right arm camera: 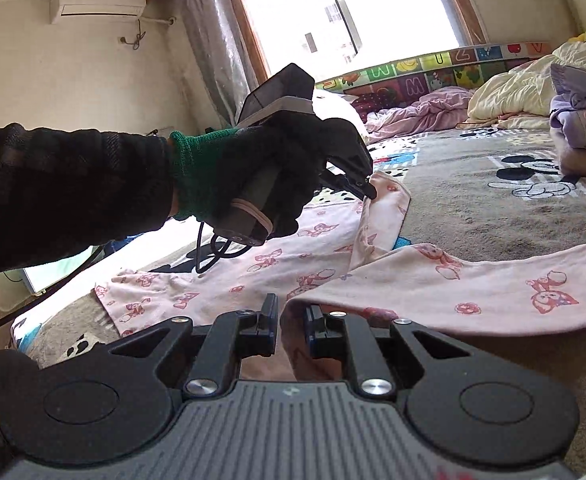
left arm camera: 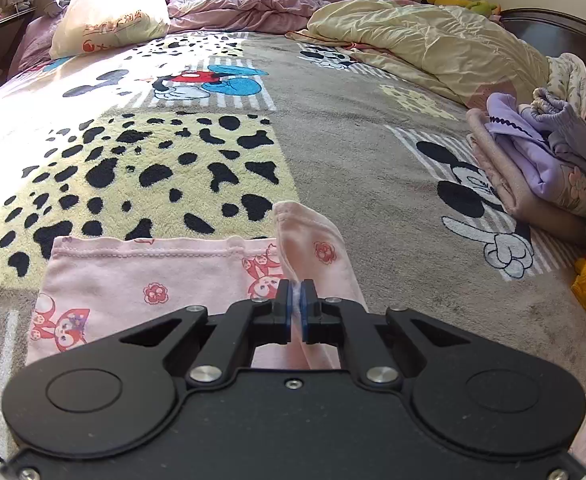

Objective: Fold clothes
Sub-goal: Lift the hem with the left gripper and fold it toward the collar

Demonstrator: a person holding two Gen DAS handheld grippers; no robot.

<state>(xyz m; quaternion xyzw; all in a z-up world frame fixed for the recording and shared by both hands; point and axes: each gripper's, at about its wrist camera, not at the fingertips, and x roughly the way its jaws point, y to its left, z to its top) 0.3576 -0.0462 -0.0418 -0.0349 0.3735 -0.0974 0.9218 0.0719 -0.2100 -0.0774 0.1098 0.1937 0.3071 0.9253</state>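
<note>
Left gripper (left arm camera: pixel 296 294) pinches the pink garment (left arm camera: pixel 141 276); right gripper (right arm camera: pixel 292 320), part open, holds nothing; carry the lifted edge across evenly, hems matched.

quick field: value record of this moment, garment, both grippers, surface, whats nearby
garment: pink printed garment, spread on the bed, one strip lifted
left gripper: shut on a raised fold of the garment; also seen in the right wrist view, held by a gloved hand
right gripper: jaws apart around a garment edge, not clamped
surface: cartoon-print blanket
nearby: folded purple and pink stack to the right, cream quilt behind, white bag far left
</note>
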